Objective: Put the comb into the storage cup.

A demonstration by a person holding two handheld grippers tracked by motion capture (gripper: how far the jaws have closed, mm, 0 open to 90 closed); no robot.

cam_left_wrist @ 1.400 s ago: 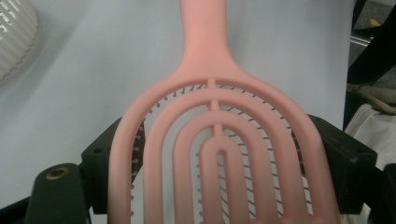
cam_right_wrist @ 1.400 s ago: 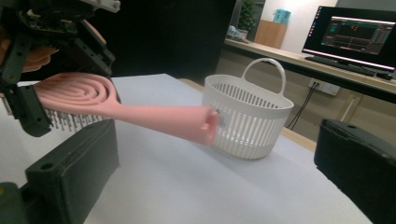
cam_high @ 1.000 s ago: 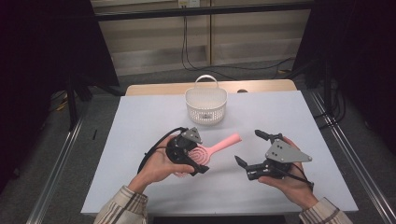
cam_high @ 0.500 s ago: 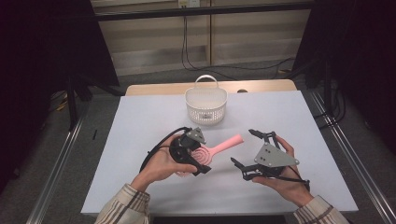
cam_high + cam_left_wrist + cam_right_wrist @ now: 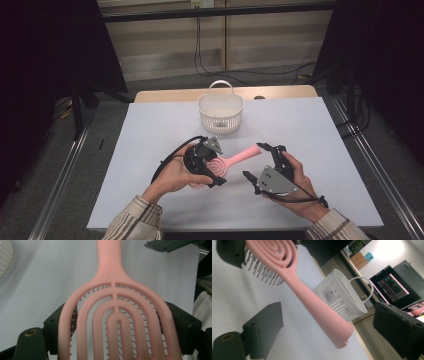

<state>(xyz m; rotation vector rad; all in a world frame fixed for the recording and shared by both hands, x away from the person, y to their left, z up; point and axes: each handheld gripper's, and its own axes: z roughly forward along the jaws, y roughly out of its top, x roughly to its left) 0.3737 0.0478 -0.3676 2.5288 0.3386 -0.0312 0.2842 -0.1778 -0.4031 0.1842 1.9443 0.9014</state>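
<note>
Left gripper (image 5: 212, 172) jaws clamp a pink hairbrush (image 5: 235, 159) head; right gripper (image 5: 258, 161) jaws, closing, straddle its handle untouched; basket (image 5: 220, 114) label unreadable.

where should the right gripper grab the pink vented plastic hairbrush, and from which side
Probably the free end of the handle of the pink vented plastic hairbrush. The left gripper already clamps its head, so only the slim, straight handle sticks out toward the right gripper. Come in from the handle's end, one jaw on each side; its jaws, just now closing, already straddle the handle untouched.
</note>
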